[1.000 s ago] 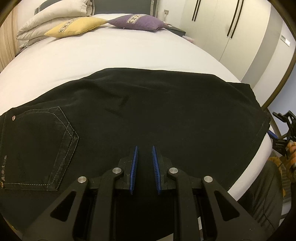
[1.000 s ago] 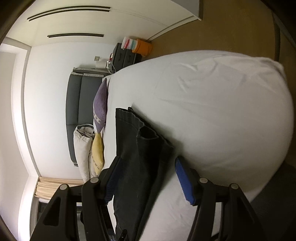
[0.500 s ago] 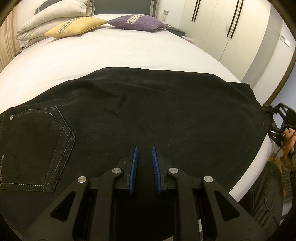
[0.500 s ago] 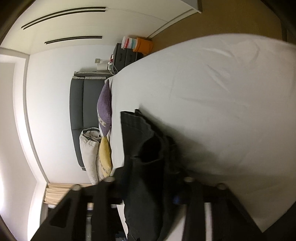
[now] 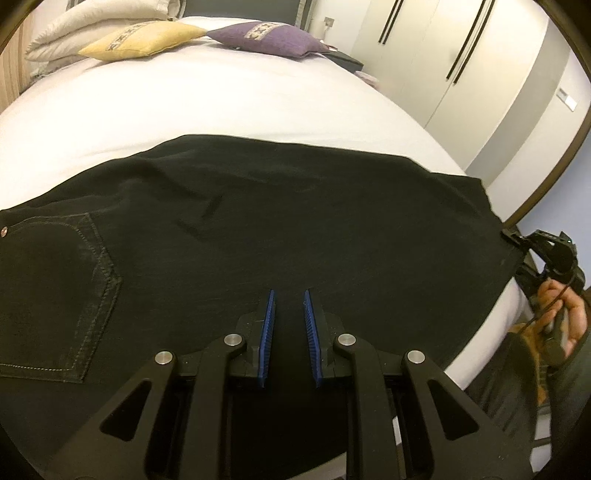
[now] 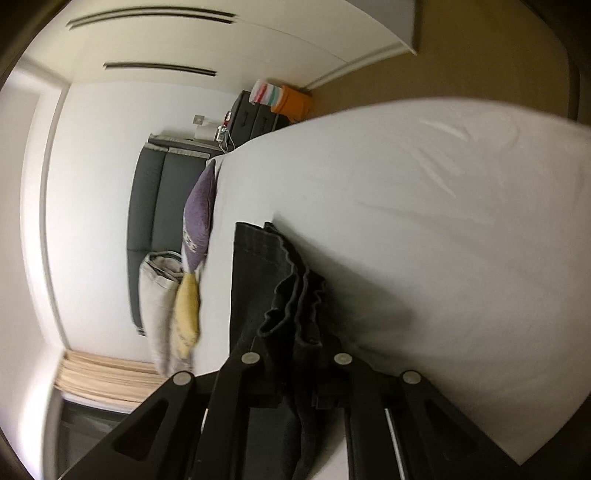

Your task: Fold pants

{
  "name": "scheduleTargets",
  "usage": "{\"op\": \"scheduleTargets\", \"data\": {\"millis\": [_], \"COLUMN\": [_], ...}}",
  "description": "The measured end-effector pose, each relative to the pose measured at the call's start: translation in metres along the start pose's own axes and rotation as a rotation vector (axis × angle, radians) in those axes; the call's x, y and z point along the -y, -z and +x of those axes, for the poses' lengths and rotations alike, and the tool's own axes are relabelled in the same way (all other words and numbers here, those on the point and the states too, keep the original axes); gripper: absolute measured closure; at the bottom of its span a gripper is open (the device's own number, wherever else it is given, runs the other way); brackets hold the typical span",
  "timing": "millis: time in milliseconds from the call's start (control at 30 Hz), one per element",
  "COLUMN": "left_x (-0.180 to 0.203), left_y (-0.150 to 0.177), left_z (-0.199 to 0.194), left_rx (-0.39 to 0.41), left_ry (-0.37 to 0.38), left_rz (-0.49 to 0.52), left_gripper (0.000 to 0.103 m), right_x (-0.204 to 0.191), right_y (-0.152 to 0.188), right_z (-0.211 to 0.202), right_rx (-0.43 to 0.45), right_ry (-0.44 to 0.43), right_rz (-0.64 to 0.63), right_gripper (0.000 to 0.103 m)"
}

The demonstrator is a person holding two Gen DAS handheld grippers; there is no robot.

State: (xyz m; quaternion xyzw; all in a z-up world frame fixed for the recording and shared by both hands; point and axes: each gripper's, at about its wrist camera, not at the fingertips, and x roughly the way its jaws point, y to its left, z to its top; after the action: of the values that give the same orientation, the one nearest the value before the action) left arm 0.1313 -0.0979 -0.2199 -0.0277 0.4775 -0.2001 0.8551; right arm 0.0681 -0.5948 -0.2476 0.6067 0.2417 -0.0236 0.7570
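Your black pants [image 5: 258,229] lie spread flat across the near half of the white bed [image 5: 229,103], back pocket [image 5: 55,295] toward the left edge of the left wrist view, leg hems reaching the bed's right edge. Your left gripper [image 5: 288,325] sits low over the near edge of the pants, its blue pads [image 5: 267,332] nearly together with a narrow gap between them; dark cloth fills the gap from behind, but you cannot tell from this view whether any fabric is actually pinched. Your right gripper [image 6: 295,343] has just been closing and now clamps the bunched hem end of the pants [image 6: 291,295], fabric gathered in folds between the black fingers, blue pads hidden by cloth. In the left wrist view your right hand [image 5: 561,314] holds that gripper at the bed's right edge, touching the hem corner. No open containers show. At the head of the bed: a yellow cushion [image 5: 144,38], a purple cushion [image 5: 266,35], and white pillows [image 5: 99,22] stacked against a dark grey headboard [image 6: 147,229]. White wardrobe doors [image 5: 443,62] stand beyond the bed. The right wrist view is rolled sideways and slightly blurred; a dark nightstand [image 6: 255,118] and an orange item with a striped top [image 6: 284,98] sit beside the bed, contents unreadable.
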Motion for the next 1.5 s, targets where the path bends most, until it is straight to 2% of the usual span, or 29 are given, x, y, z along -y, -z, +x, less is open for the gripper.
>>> {"op": "scheduleTargets", "data": {"millis": [100,200,267,333,400,433,467,567,700,900,1100,1133,1167,1200,1267,1333,1500], "left_x": [0.004,0.002,0.000,-0.004,-0.008,-0.011,-0.014,-0.016,-0.016,0.011,0.021,0.022,0.024,0.023,0.016,0.006,-0.021], "left_y": [-0.005,-0.013,-0.018,-0.023,-0.027,-0.028,-0.028,-0.030,-0.037,-0.064,-0.082,-0.082,-0.084,-0.085,-0.086,-0.087,-0.091], "left_z": [-0.005,-0.008,-0.009,-0.011,-0.012,-0.012,-0.011,-0.003,0.020,0.042,0.060,0.059,0.060,0.060,0.058,0.050,0.018], "left_rx": [0.012,0.016,0.014,0.013,0.018,0.018,0.018,-0.015,-0.085,-0.148,-0.215,-0.216,-0.222,-0.228,-0.221,-0.202,-0.138], "left_ry": [0.025,0.047,0.060,0.082,0.112,0.127,0.149,0.239,0.348,0.458,0.500,0.507,0.510,0.515,0.543,0.550,0.531], "left_rz": [-0.017,-0.056,-0.087,-0.126,-0.167,-0.193,-0.225,-0.295,-0.400,-0.395,-0.379,-0.366,-0.354,-0.354,-0.374,-0.371,-0.335], "left_gripper": [0.087,0.087,0.087,0.085,0.064,0.037,0.026,0.025,0.025,0.025,0.028,0.041,0.049,0.067,0.084,0.095,0.097], "right_x": [-0.028,-0.078,-0.122,-0.165,-0.184,-0.183,-0.178,-0.166,-0.164,-0.163,-0.169,-0.169,-0.171,-0.171,-0.174,-0.176,-0.194], "right_y": [0.009,0.039,0.078,0.139,0.210,0.237,0.251,0.264,0.256,0.271,0.296,0.299,0.302,0.305,0.313,0.317,0.339], "right_z": [-0.002,0.002,0.010,0.023,0.039,0.048,0.055,0.063,0.053,0.043,0.041,0.039,0.039,0.038,0.037,0.038,0.038], "right_rx": [0.022,0.009,-0.022,-0.073,-0.120,-0.161,-0.204,-0.248,-0.221,-0.176,-0.157,-0.154,-0.155,-0.155,-0.158,-0.172,-0.193], "right_ry": [0.063,0.095,0.105,0.138,0.205,0.216,0.206,0.209,0.211,0.204,0.193,0.186,0.181,0.176,0.164,0.146,0.074], "right_rz": [-0.132,-0.368,-0.601,-0.920,-1.255,-1.338,-1.341,-1.304,-1.315,-1.397,-1.491,-1.501,-1.508,-1.517,-1.535,-1.536,-1.548], "right_gripper": [0.094,0.094,0.094,0.094,0.094,0.094,0.094,0.094,0.095,0.094,0.094,0.094,0.094,0.094,0.094,0.094,0.094]}}
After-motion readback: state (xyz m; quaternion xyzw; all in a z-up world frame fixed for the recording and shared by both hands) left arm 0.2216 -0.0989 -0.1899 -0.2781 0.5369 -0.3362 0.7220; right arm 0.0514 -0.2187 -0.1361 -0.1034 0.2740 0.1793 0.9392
